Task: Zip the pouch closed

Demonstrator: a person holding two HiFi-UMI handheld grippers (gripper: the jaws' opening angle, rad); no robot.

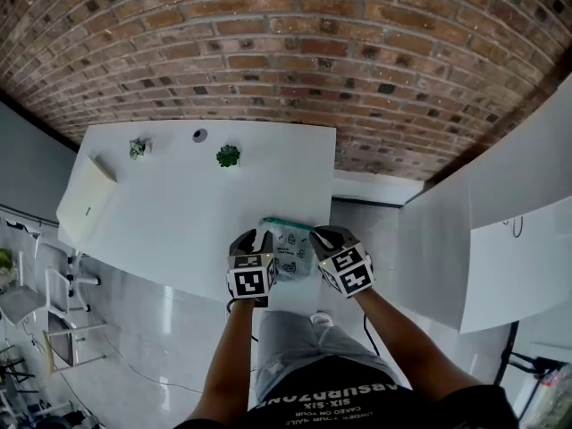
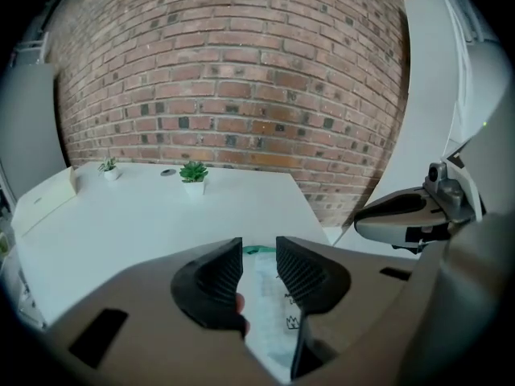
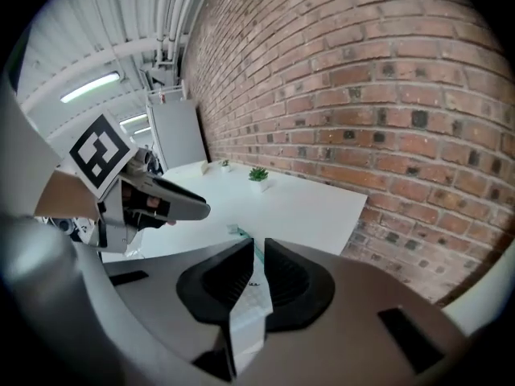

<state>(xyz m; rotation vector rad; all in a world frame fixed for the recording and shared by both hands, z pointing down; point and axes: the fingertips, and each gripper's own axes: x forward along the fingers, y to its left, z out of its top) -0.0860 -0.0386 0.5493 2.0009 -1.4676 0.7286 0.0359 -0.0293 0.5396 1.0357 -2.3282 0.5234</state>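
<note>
A clear pouch (image 1: 291, 250) with black print and a green zip strip (image 1: 288, 223) along its far edge hangs over the front right part of the white table (image 1: 179, 208). My right gripper (image 1: 329, 238) grips its right side; in the right gripper view the jaws (image 3: 259, 246) are pinched on the pouch's edge (image 3: 248, 312). My left gripper (image 1: 255, 238) is at the pouch's left side. In the left gripper view its jaws (image 2: 259, 244) stand apart with the pouch (image 2: 272, 312) between them, the pads off the plastic. The right gripper (image 2: 410, 215) shows at the right there.
Two small potted plants (image 1: 229, 155) (image 1: 138, 147) and a small dark round thing (image 1: 199, 135) stand along the table's far edge. A cream flat box (image 1: 85, 199) lies on its left end. A brick wall (image 1: 295, 52) is behind, white panels (image 1: 500, 222) to the right.
</note>
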